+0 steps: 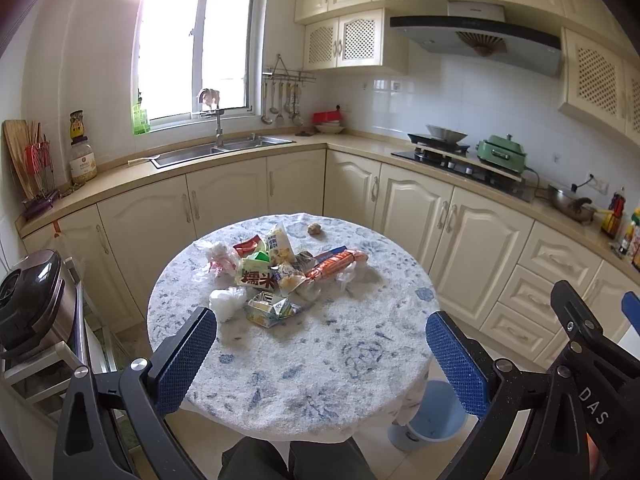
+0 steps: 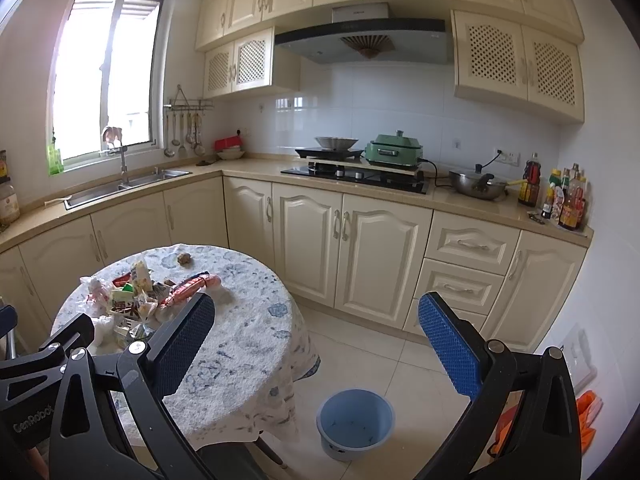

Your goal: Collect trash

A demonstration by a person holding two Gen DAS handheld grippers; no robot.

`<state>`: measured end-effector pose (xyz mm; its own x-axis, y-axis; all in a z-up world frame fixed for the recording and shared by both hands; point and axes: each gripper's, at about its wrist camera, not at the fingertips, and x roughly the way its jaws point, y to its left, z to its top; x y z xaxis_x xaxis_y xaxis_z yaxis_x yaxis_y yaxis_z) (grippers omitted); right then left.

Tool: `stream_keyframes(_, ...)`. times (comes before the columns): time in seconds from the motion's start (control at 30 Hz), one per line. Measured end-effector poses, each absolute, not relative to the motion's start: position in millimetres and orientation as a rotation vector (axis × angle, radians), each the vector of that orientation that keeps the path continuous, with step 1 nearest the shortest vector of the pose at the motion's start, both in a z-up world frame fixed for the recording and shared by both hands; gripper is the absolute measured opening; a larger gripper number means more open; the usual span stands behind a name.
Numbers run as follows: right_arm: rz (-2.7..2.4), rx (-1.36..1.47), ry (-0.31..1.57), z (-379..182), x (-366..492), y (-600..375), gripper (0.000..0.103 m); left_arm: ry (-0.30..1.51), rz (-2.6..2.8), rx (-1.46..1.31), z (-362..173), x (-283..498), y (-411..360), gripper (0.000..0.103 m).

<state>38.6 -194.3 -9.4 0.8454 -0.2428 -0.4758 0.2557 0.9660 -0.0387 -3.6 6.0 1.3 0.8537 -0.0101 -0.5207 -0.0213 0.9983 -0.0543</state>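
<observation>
In a cream-cabinet kitchen, a heap of wrappers and cartons sits mid-surface at 12 o'clock from the left claw, the nearer one; both it and the right claw gape wide, empty. A blue bin waits on the floor.

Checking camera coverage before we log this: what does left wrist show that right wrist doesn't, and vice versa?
Left wrist only: the rice cooker on a rack at the far left, the wooden boards on the counter, and the flattened carton unobstructed.

Right wrist only: the inside of the blue bin, which looks empty, the orange gloves and the full row of sauce bottles.

Both: the table, the trash pile, sink, stove and green cooker. Both sets of jaws are open, holding nothing.
</observation>
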Motion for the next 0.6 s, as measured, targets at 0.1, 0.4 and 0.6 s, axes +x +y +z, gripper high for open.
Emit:
stream_keyframes(0.1, -0.269, 0.024, 0.499, -9.8, 38.6, -194.8, 0.103, 0.556, 0.004, -0.061, 0.0, -2.2, 6.6, 0.102)
stream_keyframes(0.4, -0.271, 0.025, 0.505, -12.1, 40.0, -195.0, 0.103, 0.56, 0.006, -0.06, -1.1, -1.3, 8.6, 0.102)
stream_keyframes(0.6, -0.273, 0.026, 0.507, -13.1, 41.2, -194.0, 0.103, 0.56, 0.006, -0.061, -1.2, -0.6, 8.5, 0.102)
